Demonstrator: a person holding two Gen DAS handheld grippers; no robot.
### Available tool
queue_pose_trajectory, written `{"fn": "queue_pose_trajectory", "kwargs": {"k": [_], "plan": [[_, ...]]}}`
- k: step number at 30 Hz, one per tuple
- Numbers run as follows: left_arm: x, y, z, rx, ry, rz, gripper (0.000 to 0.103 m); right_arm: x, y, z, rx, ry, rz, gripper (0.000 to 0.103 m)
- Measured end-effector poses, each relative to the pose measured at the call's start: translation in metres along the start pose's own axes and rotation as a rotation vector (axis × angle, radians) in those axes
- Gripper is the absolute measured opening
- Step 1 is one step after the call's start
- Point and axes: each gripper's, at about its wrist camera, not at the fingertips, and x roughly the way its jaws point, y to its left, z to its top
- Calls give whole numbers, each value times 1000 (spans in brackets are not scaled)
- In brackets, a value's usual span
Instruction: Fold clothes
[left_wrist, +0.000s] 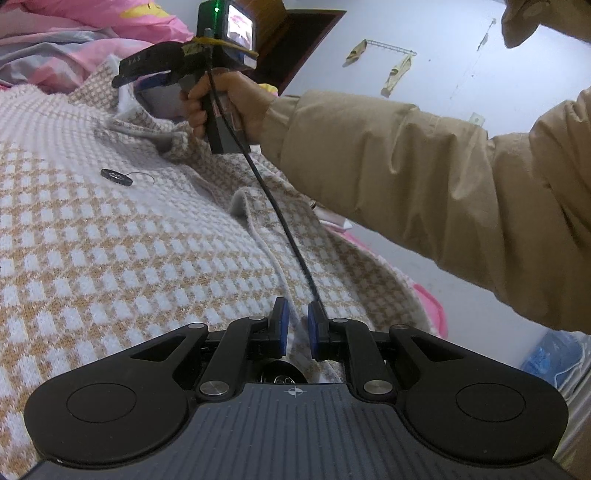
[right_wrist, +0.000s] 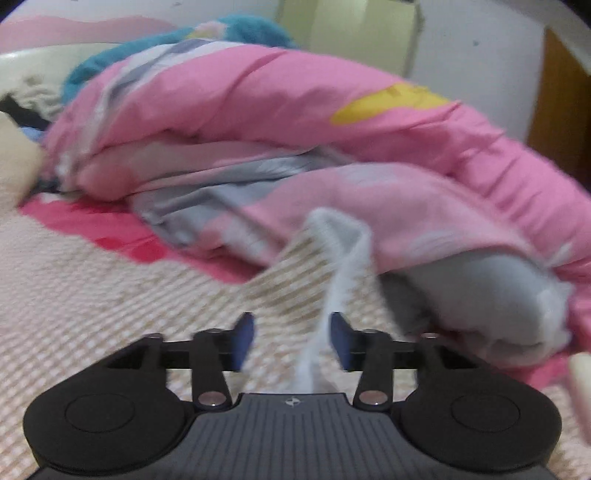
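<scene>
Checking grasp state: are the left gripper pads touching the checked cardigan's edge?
Touching. In the left wrist view, the left gripper is nearly shut, with the white ribbed edge of the checked cardigan pinched between its blue pads.

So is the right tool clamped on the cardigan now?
No, the right tool stands open, with the cardigan's pale edge loose between its pads.

Left tongs (left_wrist: 298, 320) nearly closed, blue pads (left_wrist: 282, 321) pinching a pale fabric edge, aimed slightly downward. Right tongs (right_wrist: 291, 338) about half open, a white strip of cloth loose between the pads, view blurred. Right hand (left_wrist: 225, 105) grips its handle, beige sleeve (left_wrist: 424, 184) stretched across the left-wrist view.
</scene>
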Motion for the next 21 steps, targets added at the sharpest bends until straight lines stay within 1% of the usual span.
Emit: {"fn": "queue_pose_trajectory", "kwargs": {"k": [1,2,3,4,5,6,8,10,11,14,16,21], "plan": [[0,0,0,-1,0,0,12,5,0,2,-8,10,-29,60],[0,0,0,-2,0,-1,12,11,1,2,-18,41,-49,61],[0,0,0,-3,0,-1,12,20,2,-1,-32,90,-71,61],[0,0,0,-4,0,-2,12,27,3,-4,-41,132,-90,57],[0,1,0,-5,0,-3,12,30,0,-5,-23,145,-93,47],[0,1,0,-6,0,-5,12,33,-3,-7,-4,159,-96,28],[-1,1,0,-4,0,-6,12,37,-10,-10,37,175,-103,15],[-1,1,0,-1,-2,-5,12,22,-26,-3,128,85,-121,7],[-1,1,0,-1,-4,-4,12,15,-34,0,175,41,-129,6],[-2,2,-1,-11,-17,0,12,6,-67,9,341,-48,-128,6],[-2,4,0,-21,-30,5,11,11,-76,12,378,-72,-140,6],[-4,10,1,-39,-60,16,11,35,-72,12,359,-107,-137,6]]}}
